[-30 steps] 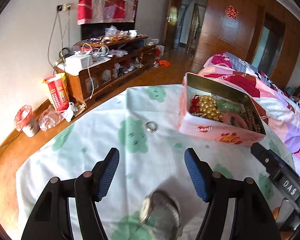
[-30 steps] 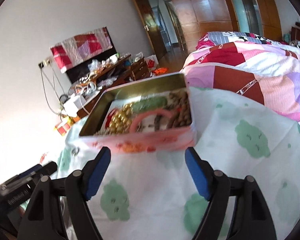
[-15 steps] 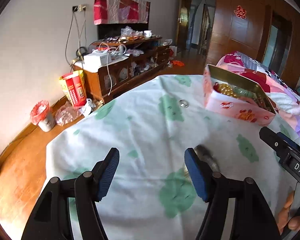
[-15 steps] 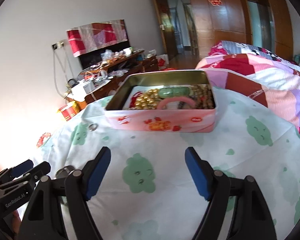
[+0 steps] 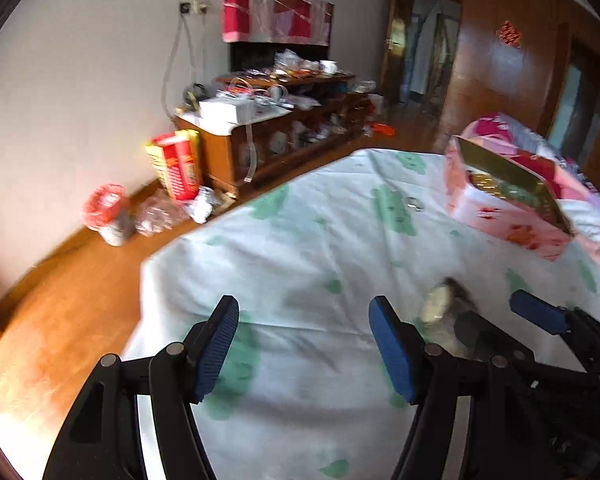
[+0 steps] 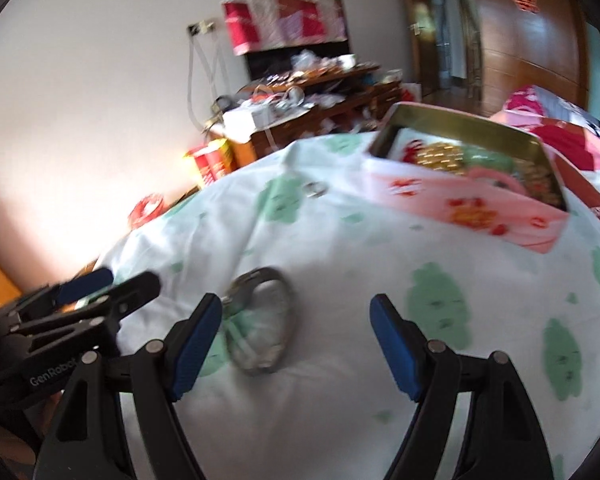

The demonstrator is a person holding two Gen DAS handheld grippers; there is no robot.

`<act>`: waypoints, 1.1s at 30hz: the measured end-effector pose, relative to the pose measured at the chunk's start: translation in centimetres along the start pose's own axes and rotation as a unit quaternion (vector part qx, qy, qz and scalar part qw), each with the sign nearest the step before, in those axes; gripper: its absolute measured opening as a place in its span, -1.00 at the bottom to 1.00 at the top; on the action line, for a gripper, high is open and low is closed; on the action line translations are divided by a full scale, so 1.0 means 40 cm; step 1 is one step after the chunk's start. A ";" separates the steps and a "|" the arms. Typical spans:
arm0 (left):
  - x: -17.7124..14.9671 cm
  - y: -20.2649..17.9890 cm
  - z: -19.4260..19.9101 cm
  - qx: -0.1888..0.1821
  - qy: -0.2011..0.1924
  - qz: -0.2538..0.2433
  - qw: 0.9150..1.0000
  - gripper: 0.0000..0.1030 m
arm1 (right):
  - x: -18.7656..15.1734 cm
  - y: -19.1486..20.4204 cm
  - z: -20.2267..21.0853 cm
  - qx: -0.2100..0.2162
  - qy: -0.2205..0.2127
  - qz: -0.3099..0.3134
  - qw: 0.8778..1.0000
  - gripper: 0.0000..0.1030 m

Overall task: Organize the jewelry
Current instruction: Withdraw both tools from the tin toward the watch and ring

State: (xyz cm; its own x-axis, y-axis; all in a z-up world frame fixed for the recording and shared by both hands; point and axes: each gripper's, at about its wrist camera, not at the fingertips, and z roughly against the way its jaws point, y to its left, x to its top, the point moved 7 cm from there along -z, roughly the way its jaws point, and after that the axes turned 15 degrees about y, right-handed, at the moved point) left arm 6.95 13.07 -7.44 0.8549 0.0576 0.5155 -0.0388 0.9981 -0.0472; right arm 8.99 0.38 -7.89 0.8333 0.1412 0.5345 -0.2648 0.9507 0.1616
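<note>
at the bottom of the left wrist view the left claw (image 5: 304,348) stands released with nothing between its blue pads, over the cloud-print cloth (image 5: 300,248) on the bench. only the right wrist view shows the metal watch (image 6: 262,320) whole, lying on the cloth just inside the released right claw (image 6: 296,344), near its left pad. in the left view the watch is a half-hidden blur at lower right. farther up, a small ring (image 6: 315,189) lies left of the pink jewelry tin (image 6: 472,200), whose beads show only from the right.
</note>
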 end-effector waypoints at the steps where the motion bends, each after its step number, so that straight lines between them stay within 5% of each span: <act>1: 0.001 0.009 0.000 0.001 0.000 0.005 1.000 0.32 | 0.000 0.010 -0.005 -0.003 0.004 0.006 1.000 0.53; 10: -0.002 0.030 -0.010 -0.012 0.009 0.018 1.000 0.32 | 0.008 0.035 -0.078 0.002 0.060 0.015 0.998 0.41; 11: -0.003 0.019 -0.009 -0.010 0.008 0.008 1.000 0.32 | 0.007 0.038 -0.077 -0.001 0.060 0.018 0.998 0.28; 13: 0.000 0.004 -0.008 -0.009 0.007 -0.008 1.000 0.32 | 0.006 0.037 -0.076 -0.001 0.058 0.018 0.998 -0.34; 15: 0.001 -0.012 -0.009 -0.012 0.007 -0.024 1.000 0.32 | 0.003 0.028 -0.073 0.009 0.060 0.009 0.998 -0.61; 19: 0.017 -0.048 -0.014 -0.029 0.008 -0.052 0.998 0.32 | 0.003 -0.002 -0.062 0.032 0.052 -0.010 0.998 -0.67; 27: 0.118 -0.161 -0.055 -0.041 -0.001 -0.117 0.992 0.32 | 0.045 -0.118 0.053 0.004 -0.053 -0.061 0.997 -0.80; 33: 0.212 -0.240 -0.141 -0.050 0.024 -0.146 0.988 0.32 | 0.040 -0.176 0.036 0.023 -0.045 -0.110 0.993 -0.80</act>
State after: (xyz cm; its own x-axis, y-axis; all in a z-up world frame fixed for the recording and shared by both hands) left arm 17.50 3.86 -7.45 0.8461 -0.2365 0.4777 0.2628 0.9648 0.0122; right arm 11.51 -6.49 -6.99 0.8267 -0.0951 0.5546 -0.1052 0.9422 0.3183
